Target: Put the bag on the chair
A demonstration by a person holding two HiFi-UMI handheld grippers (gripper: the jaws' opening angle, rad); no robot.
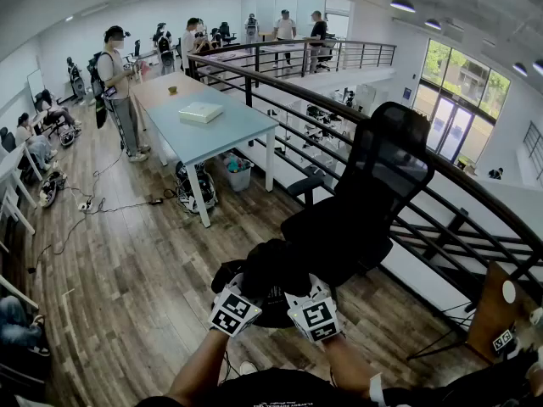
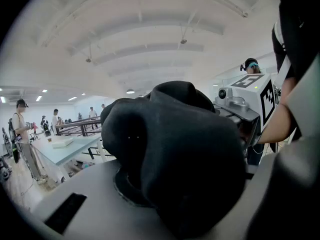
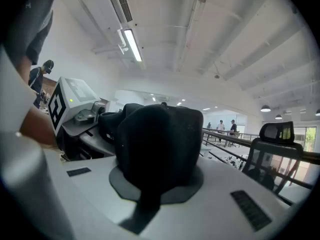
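Observation:
In the head view both grippers hold a black bag (image 1: 270, 271) up in front of me, its fabric bunched. It hangs at the near left corner of the black mesh-backed office chair (image 1: 361, 214); whether it touches the seat I cannot tell. My left gripper (image 1: 244, 293) is shut on the bag's left part, and the dark cloth (image 2: 175, 159) fills its own view. My right gripper (image 1: 303, 295) is shut on the bag's right part (image 3: 157, 139). Each gripper's marker cube shows in the other's view: the right cube (image 2: 252, 96) and the left cube (image 3: 67, 101). The fingertips are hidden in the fabric.
A black metal railing (image 1: 339, 113) runs behind the chair along a drop to a lower level. A glass-topped table (image 1: 221, 138) bearing a white box (image 1: 201, 112) stands to the far left, with bins under it. Several people stand or sit beyond. Cables (image 1: 102, 206) trail over the wooden floor.

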